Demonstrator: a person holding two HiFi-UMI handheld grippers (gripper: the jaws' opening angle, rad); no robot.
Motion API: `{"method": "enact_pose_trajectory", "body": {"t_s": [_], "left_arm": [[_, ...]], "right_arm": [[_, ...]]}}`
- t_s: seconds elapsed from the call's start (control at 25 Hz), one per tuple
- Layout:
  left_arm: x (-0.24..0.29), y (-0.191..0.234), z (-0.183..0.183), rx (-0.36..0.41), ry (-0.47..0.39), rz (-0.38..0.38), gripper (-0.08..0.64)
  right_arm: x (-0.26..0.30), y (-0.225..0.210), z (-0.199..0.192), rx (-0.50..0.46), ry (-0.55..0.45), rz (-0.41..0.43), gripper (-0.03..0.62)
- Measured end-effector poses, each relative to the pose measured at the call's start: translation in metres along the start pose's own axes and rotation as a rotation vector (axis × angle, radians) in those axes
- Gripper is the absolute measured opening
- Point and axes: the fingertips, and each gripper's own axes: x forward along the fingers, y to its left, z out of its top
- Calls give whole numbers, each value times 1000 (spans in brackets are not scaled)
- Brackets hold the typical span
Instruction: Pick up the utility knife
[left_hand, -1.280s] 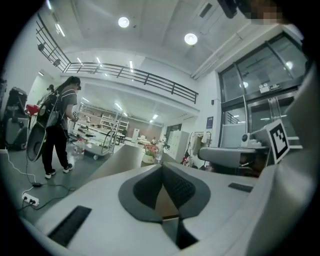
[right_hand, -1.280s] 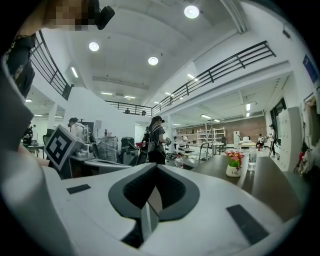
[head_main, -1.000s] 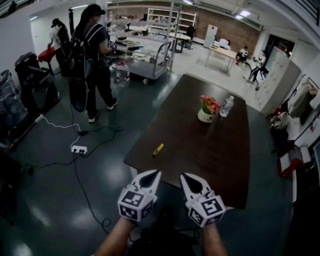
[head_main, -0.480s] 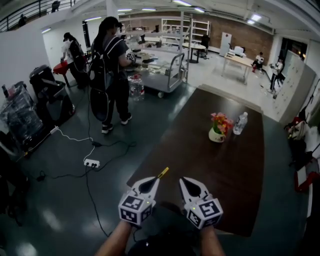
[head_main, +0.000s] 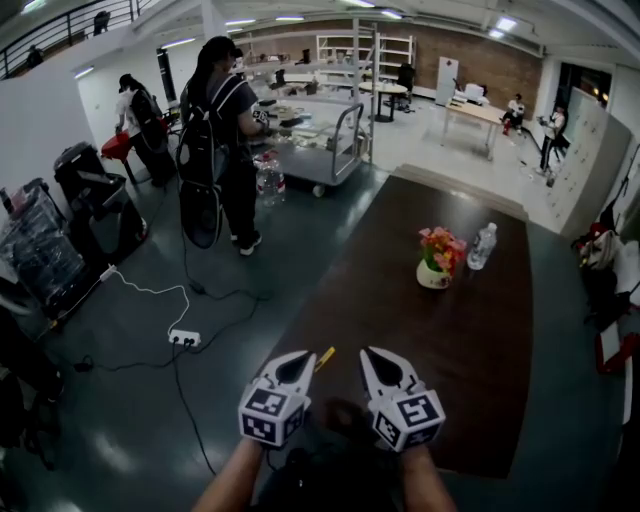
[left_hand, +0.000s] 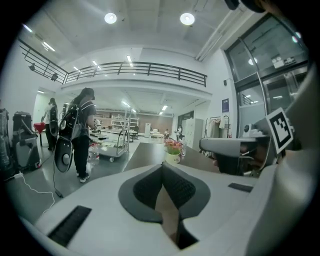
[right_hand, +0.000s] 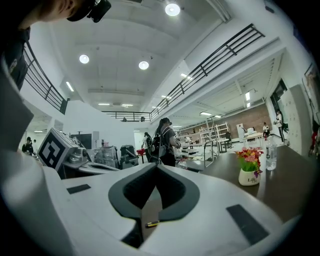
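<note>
Pickup not started: yellow utility knife (head_main: 325, 357) lies untouched at the dark worktop's (head_main: 450, 340) near edge, just beyond left hand-held gripper (head_main: 304, 356); it and right hand-held gripper (head_main: 369, 353) are closed tight, empty.

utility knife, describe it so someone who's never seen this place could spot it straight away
Start at the long dark brown table in the open hall. By its near left corner, just past the tip of the left gripper, lies the utility knife. It is a slim yellow bar lying flat, unlike the upright flower pot and water bottle farther up the table.
</note>
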Motion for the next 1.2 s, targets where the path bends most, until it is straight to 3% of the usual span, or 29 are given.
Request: {"method": "enact_pose_trajectory", "body": {"t_s": [0.2, 0.64, 0.8, 1.2], "left_arm": [[15, 14, 1, 32, 10, -53, 6], [38, 38, -28, 13, 68, -137, 6], [58, 40, -58, -1, 136, -156, 12], [105, 37, -139, -5, 355, -204, 133]], "right_arm": [[10, -4, -9, -7, 34, -68, 11], [23, 2, -15, -11, 78, -175, 11], [25, -1, -25, -9, 108, -191, 11], [36, -2, -48, -18, 190, -193, 11]]}}
